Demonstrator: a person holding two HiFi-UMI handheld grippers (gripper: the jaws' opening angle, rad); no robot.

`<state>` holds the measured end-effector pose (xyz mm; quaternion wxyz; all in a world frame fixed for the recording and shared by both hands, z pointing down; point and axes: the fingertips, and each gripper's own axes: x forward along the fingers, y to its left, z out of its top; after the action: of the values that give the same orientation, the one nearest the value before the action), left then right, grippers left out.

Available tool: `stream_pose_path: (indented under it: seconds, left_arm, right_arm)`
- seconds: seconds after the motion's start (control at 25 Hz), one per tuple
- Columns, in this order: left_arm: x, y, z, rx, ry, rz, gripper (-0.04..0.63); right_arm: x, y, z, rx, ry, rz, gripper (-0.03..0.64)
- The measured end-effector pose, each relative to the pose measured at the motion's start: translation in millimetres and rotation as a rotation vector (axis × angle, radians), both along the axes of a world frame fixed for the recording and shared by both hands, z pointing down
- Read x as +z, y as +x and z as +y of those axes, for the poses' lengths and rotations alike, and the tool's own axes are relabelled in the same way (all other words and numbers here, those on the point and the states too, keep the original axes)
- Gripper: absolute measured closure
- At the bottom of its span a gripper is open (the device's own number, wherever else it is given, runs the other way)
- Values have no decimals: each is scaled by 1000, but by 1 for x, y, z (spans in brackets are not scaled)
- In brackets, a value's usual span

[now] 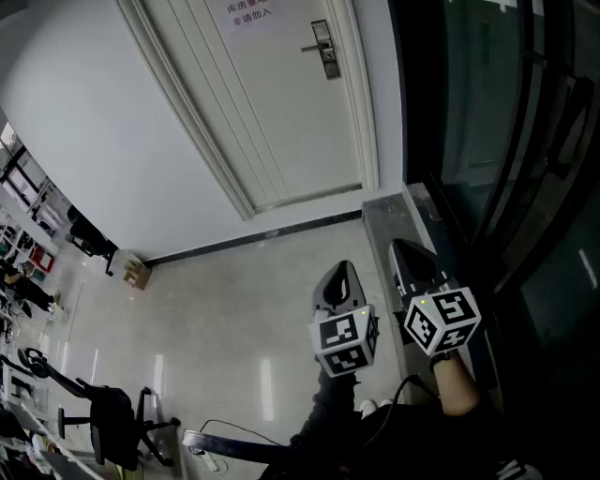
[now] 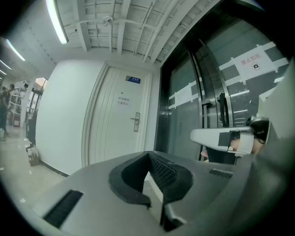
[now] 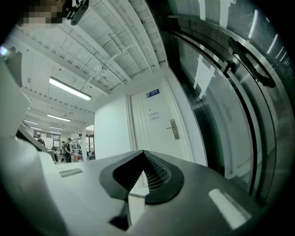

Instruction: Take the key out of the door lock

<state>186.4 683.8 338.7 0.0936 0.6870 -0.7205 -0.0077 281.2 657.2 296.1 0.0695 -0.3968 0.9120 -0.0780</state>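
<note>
A white door [image 1: 272, 112] stands shut a few steps ahead, with a metal lock plate and lever handle [image 1: 324, 49] near its right edge. The lock also shows small in the left gripper view [image 2: 136, 122] and the right gripper view [image 3: 174, 130]. A key is too small to make out. My left gripper [image 1: 343, 269] and right gripper [image 1: 399, 247] hang side by side low over the floor, far short of the door. Both point toward it. The left gripper [image 2: 150, 155] and the right gripper [image 3: 144, 153] have their jaws closed together on nothing.
A dark glass wall [image 1: 506, 141] runs along the right, with a grey stone sill [image 1: 384, 220] at its foot. A paper notice [image 1: 251, 11] hangs on the door. A cardboard box [image 1: 137, 272] and an office chair [image 1: 112, 417] stand off to the left.
</note>
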Motion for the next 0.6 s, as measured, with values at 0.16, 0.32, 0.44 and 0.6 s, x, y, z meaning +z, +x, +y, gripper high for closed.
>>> stream_pose_path:
  seconds: [0.16, 0.32, 0.44, 0.6]
  left_arm:
    - [3, 4, -2, 18, -5, -3, 595]
    - [4, -2, -1, 1, -5, 2, 595]
    - [5, -4, -1, -4, -5, 11, 595]
    - [8, -8, -1, -2, -12, 15, 595]
  right_arm:
    - [1, 1, -1, 2, 0, 0, 617]
    - [3, -1, 0, 1, -3, 4, 617]
    - [4, -2, -2, 2, -5, 4, 616]
    - [4, -8, -1, -12, -2, -15, 616]
